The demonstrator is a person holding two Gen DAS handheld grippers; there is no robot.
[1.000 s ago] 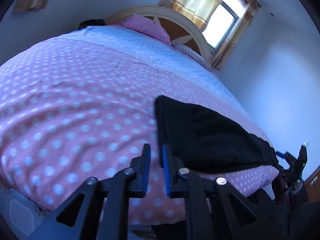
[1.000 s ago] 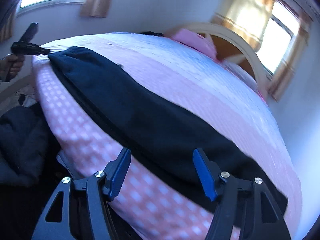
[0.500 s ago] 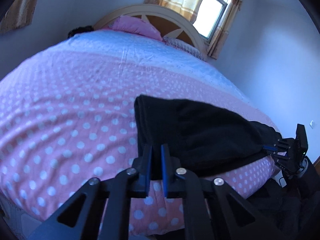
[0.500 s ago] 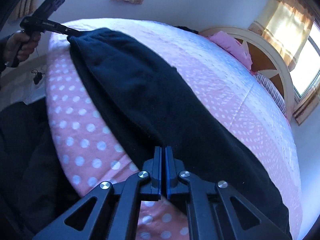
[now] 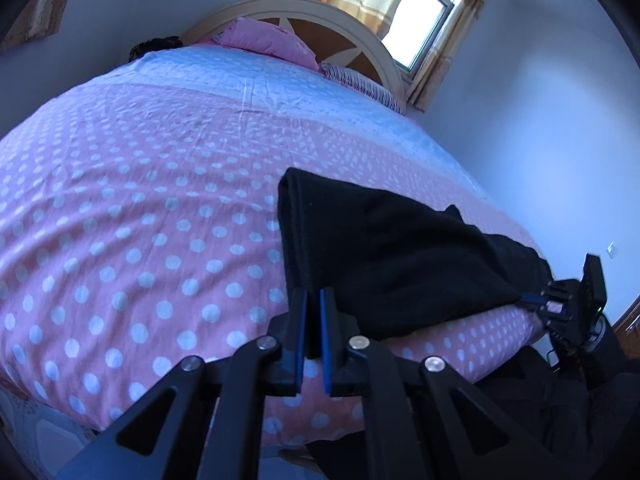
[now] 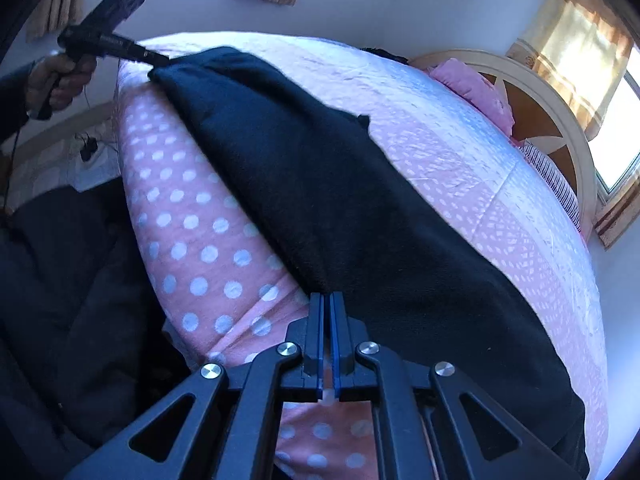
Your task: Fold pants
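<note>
Pants (image 5: pixel 384 256) lie along the near edge of the bed (image 5: pixel 120 240), a long dark strip on the polka-dot cover, one end toward each gripper.

Left gripper (image 5: pixel 313 300): fingers nearly together, thin gap, with the near corner of the pants' end between them. It reads as a pinch on cloth, but I can't confirm how much fabric is inside.

Right gripper (image 6: pixel 328 304): fingers pressed together at the pants' near edge. The right wrist view doesn't show clearly whether cloth is caught. From the left wrist view it sits at the far end of the strip, tips at the fabric.

My read: both ends are being taken for a lengthwise fold. To do it well:
- verify both pinches hold all layers, not just the top one
- lift both ends evenly, keep the strip taut enough to avoid sag in the middle
- bring one end straight over the other, edges aligned
- keep the pants from sliding off the bed edge.
</note>
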